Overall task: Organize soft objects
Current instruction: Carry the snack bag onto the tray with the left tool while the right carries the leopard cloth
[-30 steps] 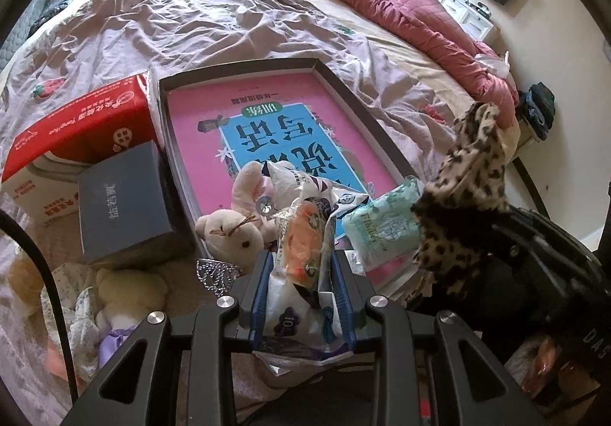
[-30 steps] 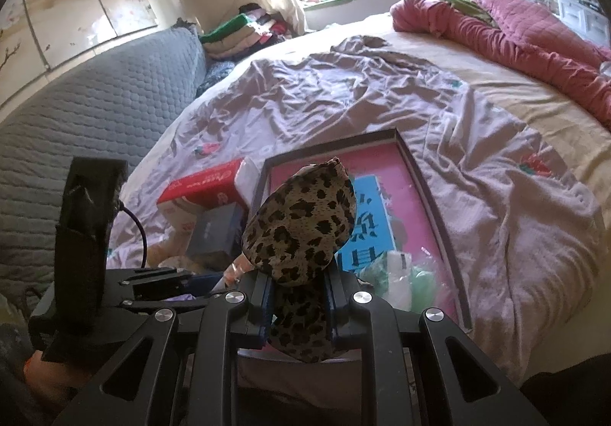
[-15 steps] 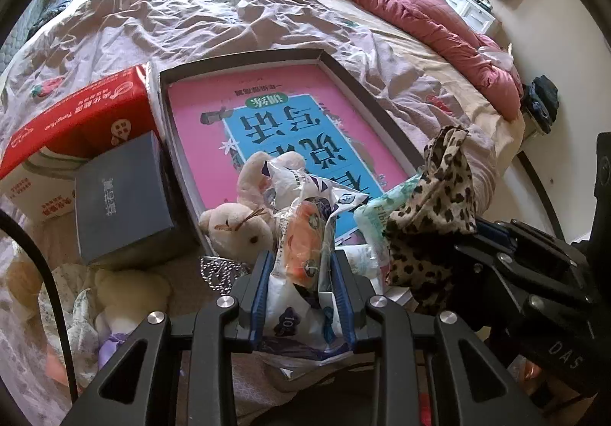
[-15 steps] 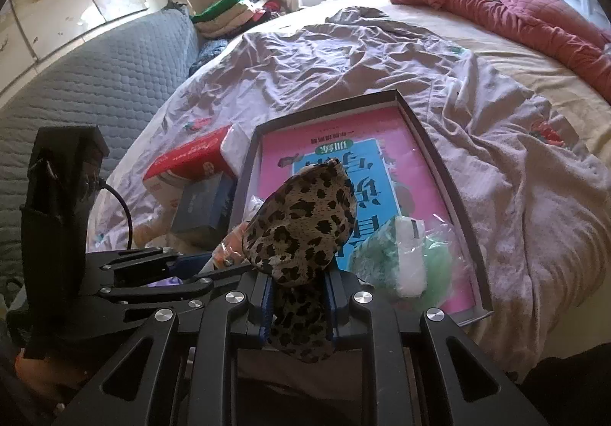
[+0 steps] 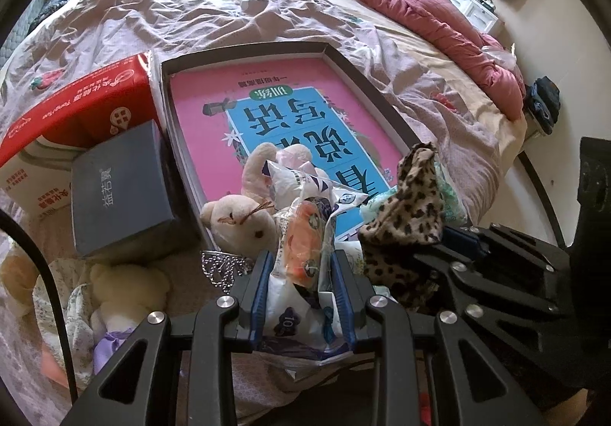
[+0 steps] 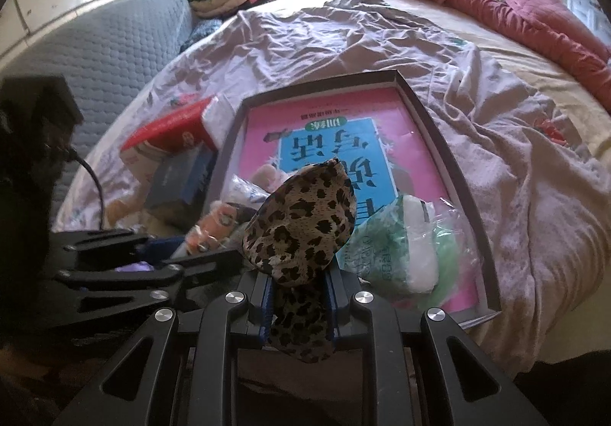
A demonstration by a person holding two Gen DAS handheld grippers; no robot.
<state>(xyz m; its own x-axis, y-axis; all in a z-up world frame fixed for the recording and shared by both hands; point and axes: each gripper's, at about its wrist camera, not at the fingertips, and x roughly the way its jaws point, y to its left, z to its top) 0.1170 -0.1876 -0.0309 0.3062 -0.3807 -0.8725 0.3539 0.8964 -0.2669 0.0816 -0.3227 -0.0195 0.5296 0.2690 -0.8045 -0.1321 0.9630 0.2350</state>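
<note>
Presently the leopard-print pouch (image 6: 301,220) sits pinched in the right claw (image 6: 299,305), held above the near end of the shallow box lid (image 6: 439,143) on the bed (image 6: 515,166). It looks light, limp and easily crushed; gripping its bunched lower part seems sound. The left claw (image 5: 303,284) is closed on a crinkly plastic packet (image 5: 305,235), probably slippery, beside a plush rabbit (image 5: 240,220). Legible writing: Chinese characters on the pink booklet (image 5: 290,113), the red carton (image 5: 76,101) and the grey box (image 5: 118,185).
</note>
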